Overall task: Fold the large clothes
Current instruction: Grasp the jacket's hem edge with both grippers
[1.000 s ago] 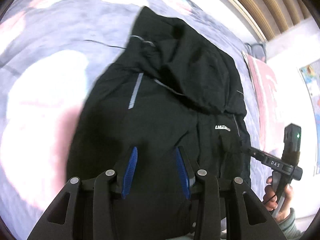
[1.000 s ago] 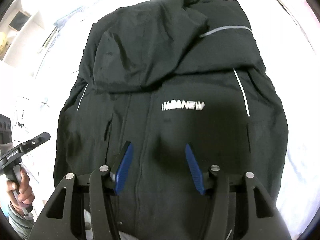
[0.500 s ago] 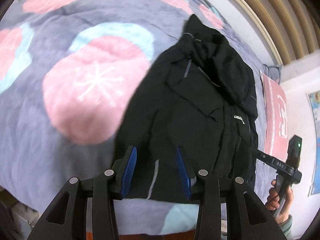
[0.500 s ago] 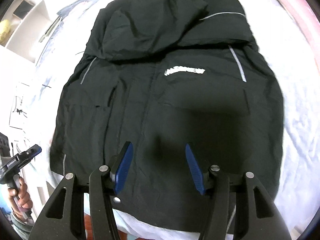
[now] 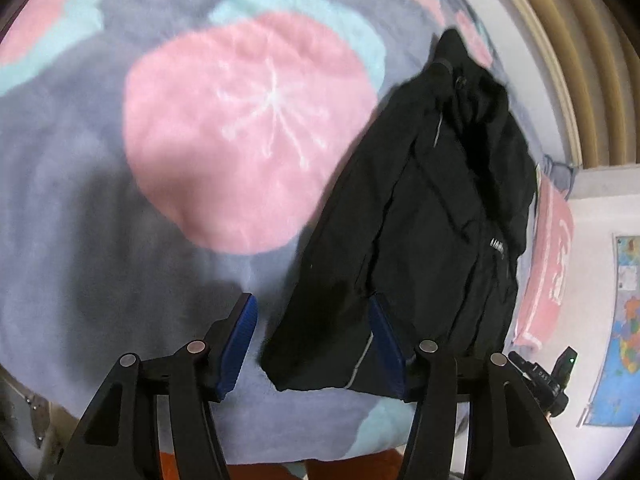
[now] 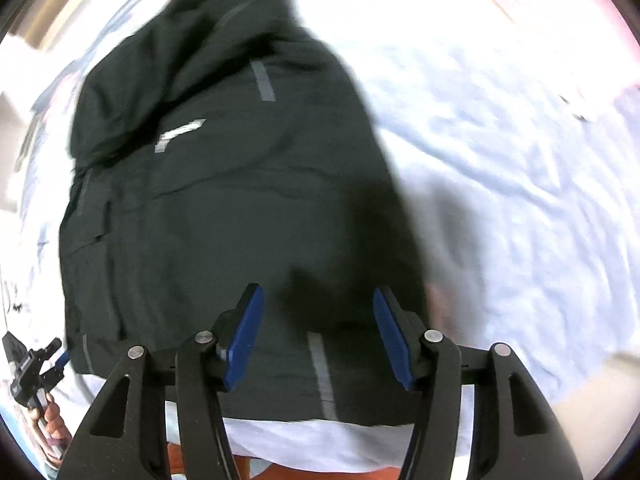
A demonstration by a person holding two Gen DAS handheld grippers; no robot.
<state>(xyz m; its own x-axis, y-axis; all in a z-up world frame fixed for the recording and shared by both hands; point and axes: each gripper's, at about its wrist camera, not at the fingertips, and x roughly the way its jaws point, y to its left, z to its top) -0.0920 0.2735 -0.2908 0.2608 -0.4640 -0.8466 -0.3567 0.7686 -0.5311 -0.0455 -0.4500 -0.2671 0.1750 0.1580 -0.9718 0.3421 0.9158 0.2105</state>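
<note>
A black hooded jacket [image 5: 440, 216] with grey reflective strips and a white chest logo lies flat on the bed, hood at the far end. My left gripper [image 5: 314, 338] is open and empty, hovering over the jacket's near left hem corner. In the right wrist view the same jacket [image 6: 224, 200] fills the middle. My right gripper [image 6: 318, 334] is open and empty above the hem near the right side, over a reflective strip [image 6: 322, 372]. Each gripper shows small at the edge of the other's view: the right one [image 5: 548, 380] and the left one [image 6: 36, 364].
The bed is covered by a grey-blue blanket [image 5: 100, 220] with large pink circles [image 5: 248, 132]. A pink pillow [image 5: 552, 264] lies at the right, near a wall with a map poster [image 5: 624, 332]. The bed's near edge [image 6: 360, 452] runs just below the hem.
Both grippers have pulled back from over the jacket's chest toward its hem. The left has swung left to the hem corner, the right toward the right side. Both stayed open.
</note>
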